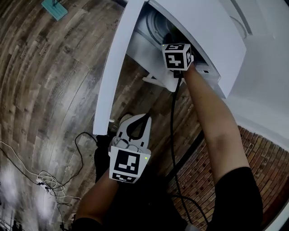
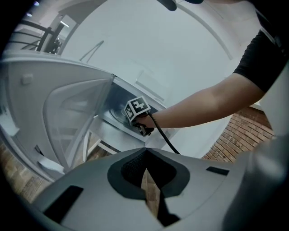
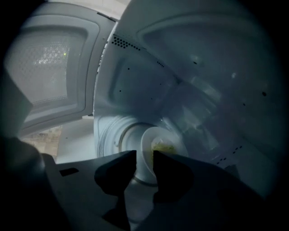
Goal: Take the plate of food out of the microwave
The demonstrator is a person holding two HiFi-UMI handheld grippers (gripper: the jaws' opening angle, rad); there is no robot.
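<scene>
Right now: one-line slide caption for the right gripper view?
Right gripper inside the open microwave, fingers apart at the near rim of the white plate of yellow food.

One boxy white microwave (image 1: 212, 31), one round white plate (image 3: 151, 137) of yellow food, one flat teal pad (image 1: 55, 9) and two grey grippers, left gripper (image 2: 145, 151) and right gripper (image 3: 144, 158), are counted.

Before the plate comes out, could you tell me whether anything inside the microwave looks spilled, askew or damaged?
Nothing stands out: the plate sits on the turntable, food on it, and no spill or damage shows in the dim microwave cavity.
</scene>
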